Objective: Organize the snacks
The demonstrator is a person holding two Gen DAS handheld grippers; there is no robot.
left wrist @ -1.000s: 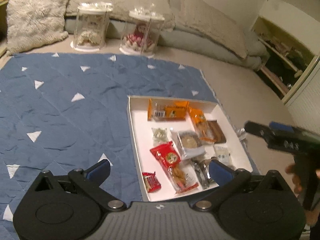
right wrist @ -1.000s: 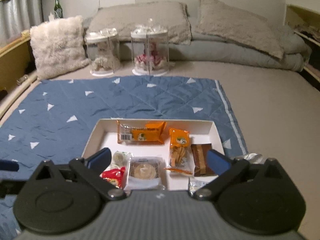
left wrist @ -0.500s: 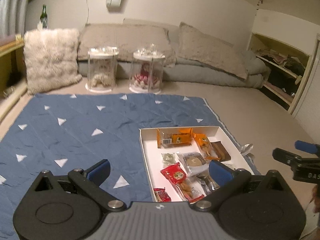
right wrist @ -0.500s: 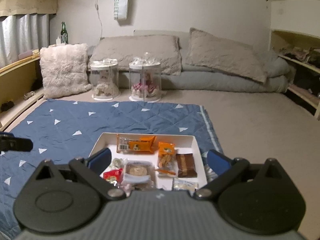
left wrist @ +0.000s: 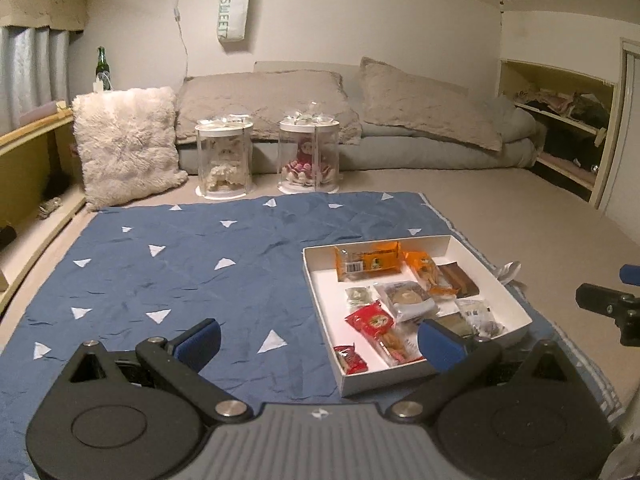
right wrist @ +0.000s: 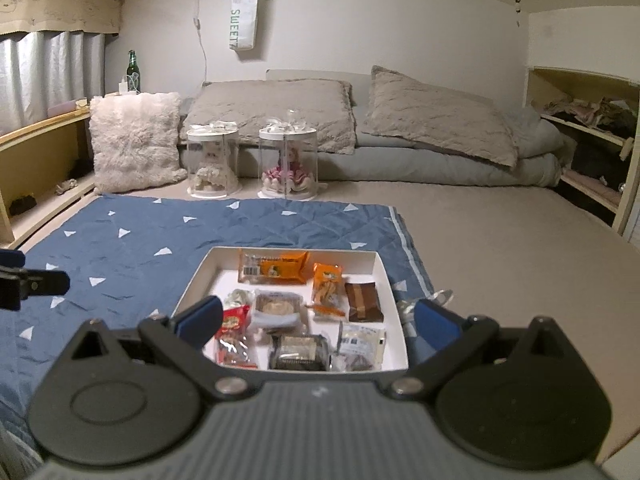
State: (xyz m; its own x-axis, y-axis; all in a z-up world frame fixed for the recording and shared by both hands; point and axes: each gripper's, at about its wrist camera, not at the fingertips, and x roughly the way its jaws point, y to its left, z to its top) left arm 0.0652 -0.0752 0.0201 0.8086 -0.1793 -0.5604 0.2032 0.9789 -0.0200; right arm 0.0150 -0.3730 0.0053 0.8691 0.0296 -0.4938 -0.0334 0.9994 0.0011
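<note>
White card forms the shallow snack box [left wrist: 486, 256] that the left wrist view shows sitting on the right part of a blue quilt [left wrist: 168, 272] with white triangles. The left gripper [left wrist: 320, 340] hangs above the quilt with its jaws wide apart and nothing between them. The box lies ahead and to the right of those jaws, and its near left corner is just past the right blue pad. Packets lie loosely inside: an orange packet [left wrist: 368, 265] across the far end, a red packet [left wrist: 374, 320] nearer, a clear-wrapped round cake [left wrist: 408, 299] in the middle, and a brown bar [left wrist: 460, 280] along the right wall. At the far right edge, part of the right gripper [left wrist: 612, 304] shows, well apart from the box.

From the right wrist view, the right gripper [right wrist: 318, 318] is also spread open and empty, and the snack box [right wrist: 384, 276] sits squarely between its pads, long axis running away from the camera. I judge this hand better placed for a pick, since the near packets, a dark wrapped cake [right wrist: 298, 352] and a red packet [right wrist: 234, 330], lie almost straight under the jaws. A silvery wrapper [right wrist: 434, 298] lies outside the box on its right, on the quilt [right wrist: 132, 248] edge.
</note>
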